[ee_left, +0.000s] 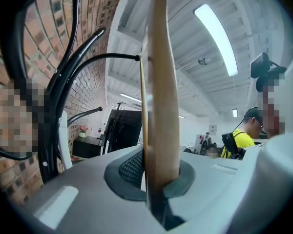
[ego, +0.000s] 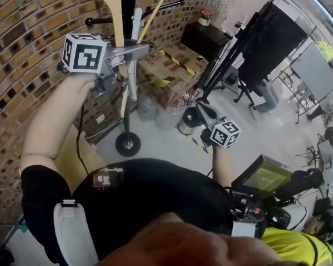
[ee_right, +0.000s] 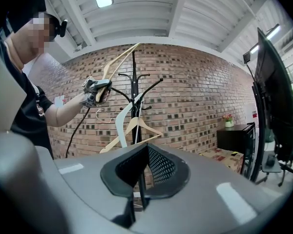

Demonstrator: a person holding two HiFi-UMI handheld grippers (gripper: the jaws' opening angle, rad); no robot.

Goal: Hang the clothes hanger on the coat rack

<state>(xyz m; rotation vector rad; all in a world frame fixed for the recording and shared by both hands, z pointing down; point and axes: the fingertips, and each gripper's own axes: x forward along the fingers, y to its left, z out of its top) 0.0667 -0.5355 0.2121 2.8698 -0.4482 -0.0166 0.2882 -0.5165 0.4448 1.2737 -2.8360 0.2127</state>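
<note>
My left gripper point(ee_left: 156, 189) pinched the wooden hanger point(ee_left: 160, 101) by one arm, held high beside the coat rack point(ee_left: 58, 82), probably to reach a peg; my right gripper point(ee_right: 139, 184) sat low, jaws pressed together on nothing, out of the way

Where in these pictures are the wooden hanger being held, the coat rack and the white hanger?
wooden hanger point(ee_left: 160, 82), left gripper view, its flat arm.
coat rack point(ego: 127, 143), head view, its round base.
white hanger point(ee_right: 121, 118), right gripper view, its arm.
</note>
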